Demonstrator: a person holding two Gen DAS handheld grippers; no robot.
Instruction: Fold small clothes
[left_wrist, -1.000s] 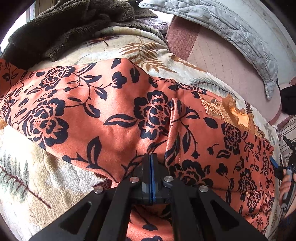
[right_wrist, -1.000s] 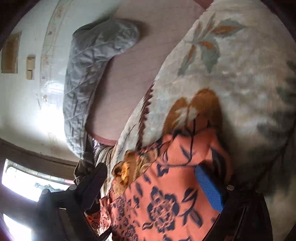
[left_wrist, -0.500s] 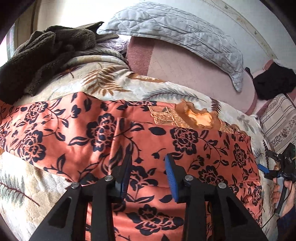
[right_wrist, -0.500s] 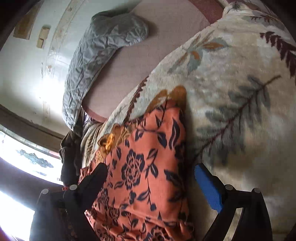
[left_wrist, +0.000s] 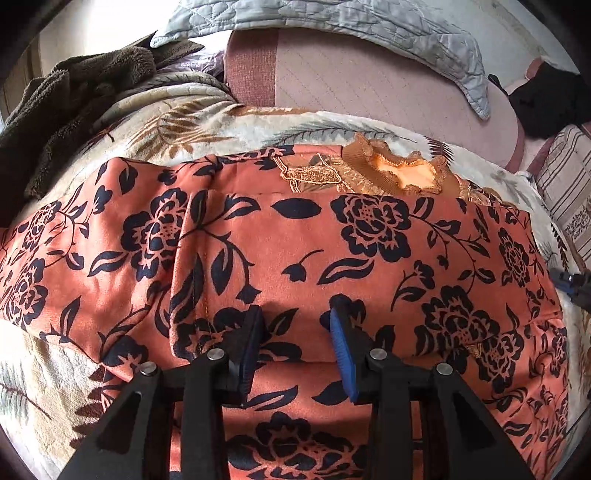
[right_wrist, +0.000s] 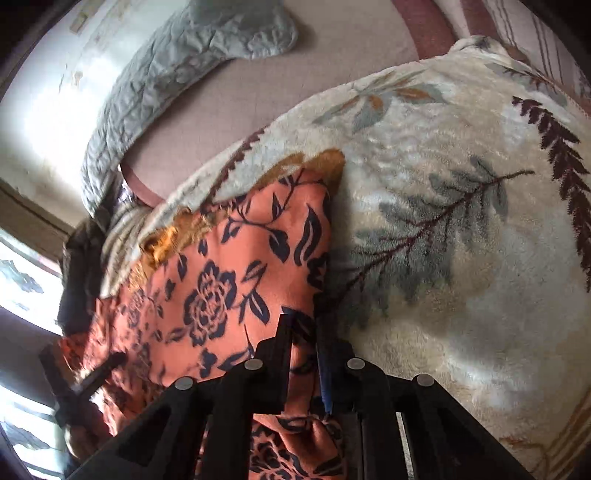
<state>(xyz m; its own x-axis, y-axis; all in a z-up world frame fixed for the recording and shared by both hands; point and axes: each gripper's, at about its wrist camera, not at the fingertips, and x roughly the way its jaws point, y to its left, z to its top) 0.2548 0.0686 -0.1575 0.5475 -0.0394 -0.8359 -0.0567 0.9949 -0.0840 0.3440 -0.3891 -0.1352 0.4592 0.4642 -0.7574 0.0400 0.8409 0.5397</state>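
The orange flowered garment lies spread flat on the leaf-pattern blanket, its collar toward the blanket's far edge, beside the pink sheet. The left gripper hangs over the middle of the garment, jaws apart, nothing between them. The right gripper has just been closing and now pinches the garment's right edge, cloth bunched between its fingers.
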